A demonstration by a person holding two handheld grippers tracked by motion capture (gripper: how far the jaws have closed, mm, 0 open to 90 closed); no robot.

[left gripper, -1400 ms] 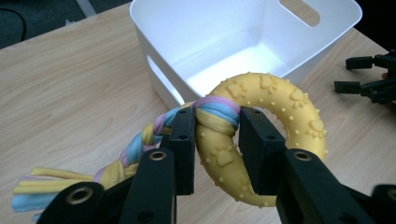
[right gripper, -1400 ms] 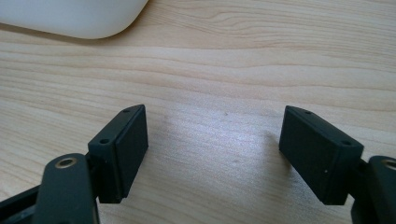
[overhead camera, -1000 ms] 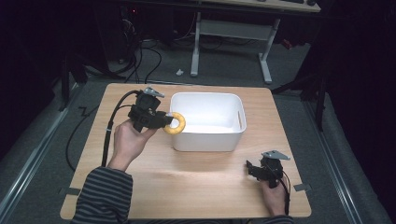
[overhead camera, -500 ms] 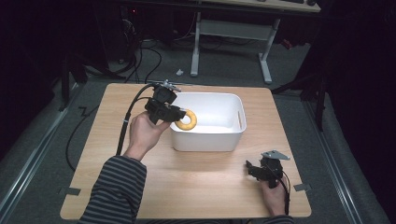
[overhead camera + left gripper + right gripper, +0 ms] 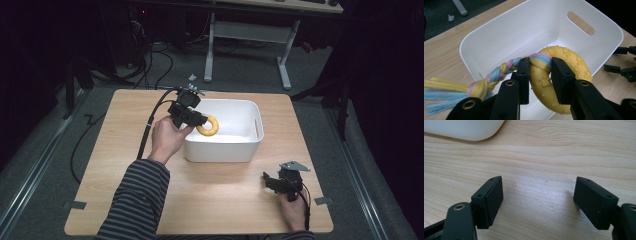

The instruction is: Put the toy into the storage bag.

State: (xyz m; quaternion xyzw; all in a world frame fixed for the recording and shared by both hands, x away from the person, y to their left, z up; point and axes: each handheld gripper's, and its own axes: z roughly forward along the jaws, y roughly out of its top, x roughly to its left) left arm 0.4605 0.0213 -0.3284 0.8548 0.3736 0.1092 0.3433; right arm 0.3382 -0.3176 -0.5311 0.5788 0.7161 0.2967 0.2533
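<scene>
- The left gripper is clamped on a yellow rubber ring toy, its pads pressing either side of the ring.
- A braided pastel rope trails from the ring, past one jaw.
- Ring and gripper hang over the white bin.
- The right gripper rests on the wooden table, jaws wide apart, grasping nothing.
- No readable writing.

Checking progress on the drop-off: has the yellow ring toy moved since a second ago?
Yes. The yellow ring toy, clamped in the left tongs, has gone rightward from outside the white bin's left wall to over its inside.
</scene>
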